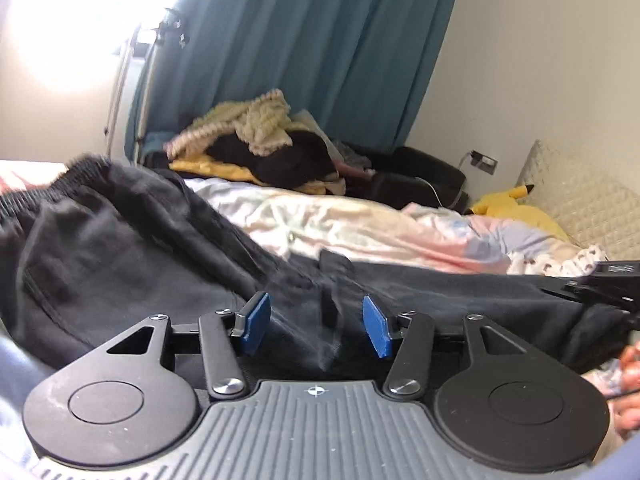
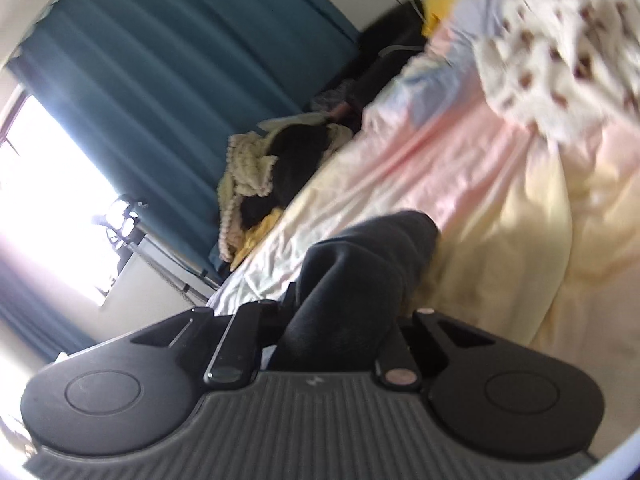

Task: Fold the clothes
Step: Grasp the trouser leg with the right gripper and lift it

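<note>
A black garment point(image 1: 120, 248) with a ribbed elastic waistband lies spread across the bed, its waistband at the left in the left wrist view. My left gripper point(image 1: 316, 308) hovers just over it. Its blue pads point(image 1: 256, 316) stand apart, and a loose fold of the black cloth rises between them without being pressed. In the right wrist view my right gripper point(image 2: 344, 312) is shut on a bunch of the same black garment point(image 2: 368, 248). The bunched cloth covers its fingertips and is lifted off the sheet.
The bed has a rumpled pastel pink and yellow sheet point(image 1: 360, 224). A pile of clothes point(image 1: 260, 140) sits at the far side before a teal curtain point(image 1: 300, 40). A yellow plush toy point(image 1: 504, 204) and a white patterned cloth point(image 2: 552, 48) lie by the headboard point(image 1: 580, 200).
</note>
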The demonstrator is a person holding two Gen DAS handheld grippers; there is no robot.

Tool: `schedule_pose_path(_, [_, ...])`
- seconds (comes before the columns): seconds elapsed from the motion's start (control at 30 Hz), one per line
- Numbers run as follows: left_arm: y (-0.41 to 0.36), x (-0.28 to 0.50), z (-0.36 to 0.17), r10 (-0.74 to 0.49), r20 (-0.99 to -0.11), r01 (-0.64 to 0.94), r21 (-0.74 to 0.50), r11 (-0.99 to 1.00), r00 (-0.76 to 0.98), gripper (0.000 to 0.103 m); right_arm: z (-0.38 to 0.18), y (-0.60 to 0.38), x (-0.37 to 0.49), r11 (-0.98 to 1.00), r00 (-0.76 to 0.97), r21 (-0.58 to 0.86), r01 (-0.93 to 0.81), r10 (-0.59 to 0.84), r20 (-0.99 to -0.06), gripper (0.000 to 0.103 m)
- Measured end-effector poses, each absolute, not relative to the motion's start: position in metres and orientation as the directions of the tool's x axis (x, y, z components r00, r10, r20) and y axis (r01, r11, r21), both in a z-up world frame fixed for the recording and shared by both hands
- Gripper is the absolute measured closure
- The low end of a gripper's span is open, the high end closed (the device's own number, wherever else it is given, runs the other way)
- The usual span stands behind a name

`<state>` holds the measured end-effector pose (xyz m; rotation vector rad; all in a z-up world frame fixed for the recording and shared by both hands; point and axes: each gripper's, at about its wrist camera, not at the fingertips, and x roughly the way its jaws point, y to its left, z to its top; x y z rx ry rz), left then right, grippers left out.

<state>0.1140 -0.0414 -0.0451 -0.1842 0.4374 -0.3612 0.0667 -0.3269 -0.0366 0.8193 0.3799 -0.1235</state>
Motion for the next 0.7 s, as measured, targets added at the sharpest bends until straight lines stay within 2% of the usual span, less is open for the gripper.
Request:
schedule_pose_path(0.1, [-0.052,0.124,-0.034,-0.350,-0.373,0.267,-0.257,0.929,0.859,0.047,-0.015,-0.342,0.045,0.717,0.937,0.663,0.216,0.038,-0.346,0.089])
schedule_pose_path(0.2, [-0.072,0.138,-0.034,-0.364,-0.414,0.261,-0.285,0.922,0.834,0.044,0.004,-0.376,0.013,0.712,0.949,0.670,0.212,0.014,-0.316,0.089])
schedule_pose_path(0.33, [-0.136,0.147,-0.053,-0.431,-0.491,0.360,-0.236,0.903,0.757,0.044,0.031,-0.423,-0.034,0.764,0.952,0.600,0.238,-0.060,-0.301,0.089])
schedule_pose_path(0.43, [-0.203,0.134,-0.073,-0.534,-0.556,0.510,-0.216,0.833,0.637,0.044,0.042,-0.454,-0.065,0.777,0.945,0.567,0.276,-0.112,-0.306,0.089])
schedule_pose_path(0.5, [-0.246,0.121,-0.086,-0.544,-0.604,0.581,-0.158,0.798,0.583,0.044,0.050,-0.469,-0.082,0.787,0.941,0.539,0.301,-0.152,-0.302,0.089])
schedule_pose_path(0.57, [-0.272,0.122,-0.103,-0.572,-0.653,0.599,-0.218,0.770,0.497,0.044,0.059,-0.475,-0.092,0.803,0.933,0.495,0.333,-0.208,-0.292,0.089])
schedule_pose_path(0.7, [-0.278,0.115,-0.104,-0.552,-0.640,0.597,-0.177,0.782,0.534,0.043,0.073,-0.466,-0.078,0.813,0.922,0.455,0.364,-0.245,-0.300,0.089])
